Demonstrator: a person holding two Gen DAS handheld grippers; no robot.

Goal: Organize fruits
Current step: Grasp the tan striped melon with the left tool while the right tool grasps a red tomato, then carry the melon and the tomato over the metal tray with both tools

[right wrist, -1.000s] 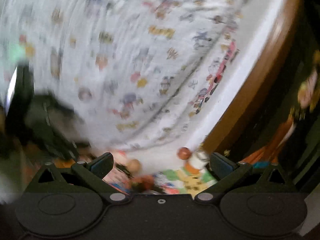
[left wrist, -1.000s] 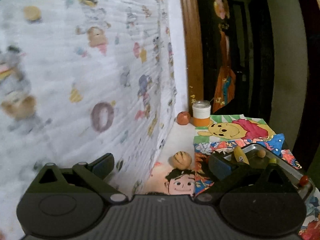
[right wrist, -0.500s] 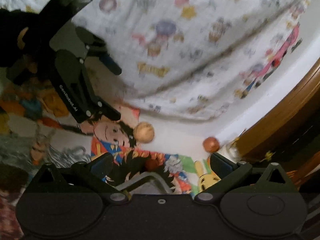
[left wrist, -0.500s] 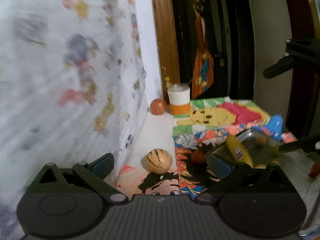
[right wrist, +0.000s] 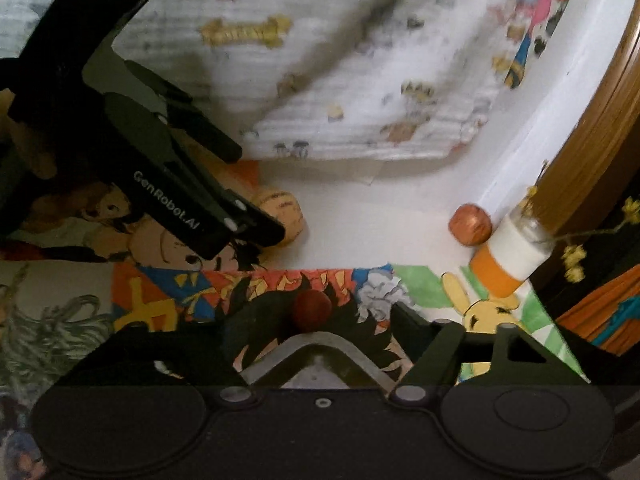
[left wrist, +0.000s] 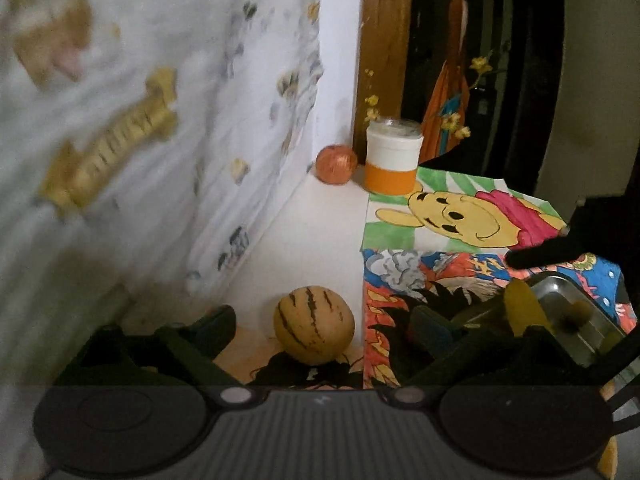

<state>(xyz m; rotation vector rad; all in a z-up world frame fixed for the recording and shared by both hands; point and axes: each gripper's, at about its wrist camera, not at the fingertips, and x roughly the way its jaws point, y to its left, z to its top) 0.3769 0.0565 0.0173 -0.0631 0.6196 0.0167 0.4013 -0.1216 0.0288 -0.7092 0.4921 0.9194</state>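
Note:
A tan striped melon [left wrist: 314, 325] lies on the table just ahead of my open left gripper [left wrist: 324, 330], between its fingers. It also shows in the right wrist view [right wrist: 282, 216], partly behind the left gripper [right wrist: 240, 192]. A metal tray [left wrist: 560, 300] at the right holds a banana [left wrist: 524, 312] and a small round fruit [left wrist: 576, 312]. A small red fruit [right wrist: 311, 310] lies just beyond the tray's corner [right wrist: 316, 344], ahead of my open, empty right gripper [right wrist: 316, 332]. An orange-red fruit [left wrist: 337, 165] sits at the far wall.
A white and orange jar [left wrist: 394, 156] stands beside the far fruit, next to a wooden door frame [left wrist: 386, 40]. A patterned cloth [left wrist: 160, 100] hangs along the left. Cartoon mats [left wrist: 460, 220] cover the table. The right gripper's finger [left wrist: 544, 252] reaches in above the tray.
My left gripper has moved forward and down towards the striped melon. My right gripper has swung down over the tray corner, and the red fruit is now close ahead.

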